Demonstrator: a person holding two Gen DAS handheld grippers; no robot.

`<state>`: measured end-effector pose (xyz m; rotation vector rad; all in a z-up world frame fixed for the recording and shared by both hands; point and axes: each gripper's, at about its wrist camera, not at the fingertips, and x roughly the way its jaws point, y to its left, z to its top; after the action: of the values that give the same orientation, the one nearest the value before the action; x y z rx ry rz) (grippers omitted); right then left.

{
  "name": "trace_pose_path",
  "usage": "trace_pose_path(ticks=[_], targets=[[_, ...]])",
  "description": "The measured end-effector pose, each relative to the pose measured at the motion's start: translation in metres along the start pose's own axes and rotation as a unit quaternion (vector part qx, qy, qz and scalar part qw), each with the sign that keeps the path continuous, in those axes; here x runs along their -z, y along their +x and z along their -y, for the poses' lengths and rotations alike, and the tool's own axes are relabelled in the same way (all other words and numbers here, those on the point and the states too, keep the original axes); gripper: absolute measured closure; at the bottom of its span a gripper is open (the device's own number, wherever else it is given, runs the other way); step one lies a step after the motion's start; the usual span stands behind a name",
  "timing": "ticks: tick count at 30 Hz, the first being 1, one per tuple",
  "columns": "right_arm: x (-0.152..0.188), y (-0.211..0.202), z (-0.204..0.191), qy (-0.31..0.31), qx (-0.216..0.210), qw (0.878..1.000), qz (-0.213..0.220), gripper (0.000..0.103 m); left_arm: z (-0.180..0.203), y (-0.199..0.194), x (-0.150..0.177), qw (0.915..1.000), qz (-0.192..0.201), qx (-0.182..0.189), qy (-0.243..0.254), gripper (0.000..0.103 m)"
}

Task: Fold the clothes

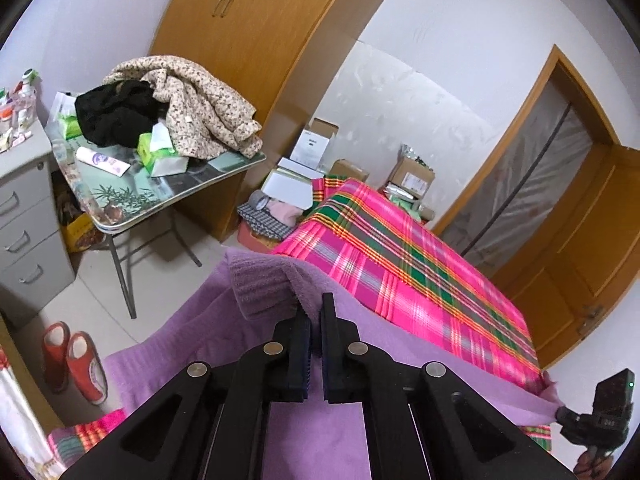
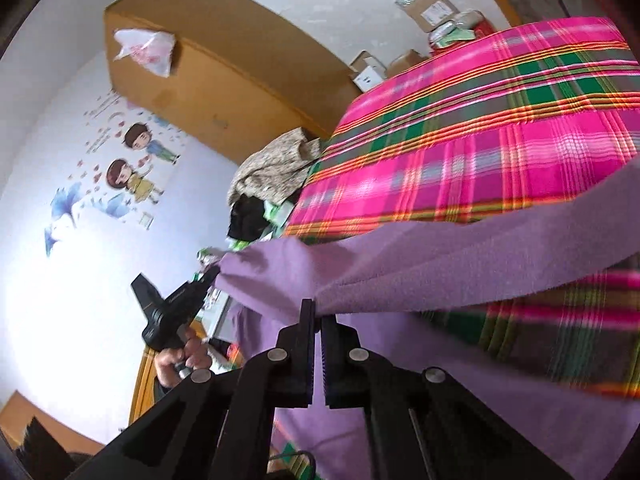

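- Clamping sweater edges above the bed: left gripper and right gripper, jaws narrow.
- Sweater's lower part cut off.
- Only left view shows slippers; only right, wall stickers.

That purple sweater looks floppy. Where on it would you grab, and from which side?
By its edges, one gripper at each end. The left gripper pinches the purple sweater beside its ribbed cuff; the right gripper clamps the opposite edge. Both come in level from the near side of the bed, so the soft cloth hangs stretched between them instead of bunching.
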<state>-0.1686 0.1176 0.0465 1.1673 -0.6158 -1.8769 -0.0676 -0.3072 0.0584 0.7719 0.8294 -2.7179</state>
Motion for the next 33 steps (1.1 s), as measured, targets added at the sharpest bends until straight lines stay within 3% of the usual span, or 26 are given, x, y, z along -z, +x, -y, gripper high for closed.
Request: trace_pose_path(ticks=[5, 10, 15, 18, 23, 27, 28, 31, 33], targets=[[0.045, 0.001, -0.002, -0.003, -0.002, 0.999, -0.034, 0.1, -0.016, -0.022, 0.023, 0.9999, 0.0, -0.012, 0.004, 0.099], [0.086, 0.018, 0.025, 0.03, 0.015, 0.997, -0.074, 0.1, -0.038, -0.037, 0.055, 0.9995, -0.012, -0.028, 0.003, 0.099], [0.103, 0.03, 0.041, 0.03, 0.045, 0.993, -0.102, 0.099, -0.056, -0.03, 0.081, 0.9984, -0.041, -0.039, -0.003, 0.099], [0.101, 0.019, 0.03, -0.012, 0.058, 0.993, -0.099, 0.097, -0.062, -0.027, 0.084, 0.9983, -0.046, -0.035, -0.01, 0.099], [0.097, -0.002, -0.005, -0.13, 0.094, 0.984, -0.074, 0.082, -0.066, -0.025, 0.083, 0.9984, -0.045, -0.026, -0.021, 0.098], [0.1, 0.004, -0.03, -0.233, 0.118, 0.962, -0.078, 0.078, -0.066, -0.023, 0.081, 0.9982, -0.044, -0.026, -0.03, 0.095], [0.103, 0.009, -0.037, -0.263, 0.126, 0.953, -0.082, 0.078, -0.066, -0.022, 0.081, 0.9981, -0.045, -0.025, -0.032, 0.095], [0.121, 0.032, -0.056, -0.369, 0.163, 0.91, -0.101, 0.077, -0.064, -0.024, 0.08, 0.998, -0.044, -0.027, -0.036, 0.095], [0.128, 0.041, -0.061, -0.405, 0.164, 0.892, -0.112, 0.077, -0.063, -0.027, 0.08, 0.9981, -0.041, -0.026, -0.038, 0.095]])
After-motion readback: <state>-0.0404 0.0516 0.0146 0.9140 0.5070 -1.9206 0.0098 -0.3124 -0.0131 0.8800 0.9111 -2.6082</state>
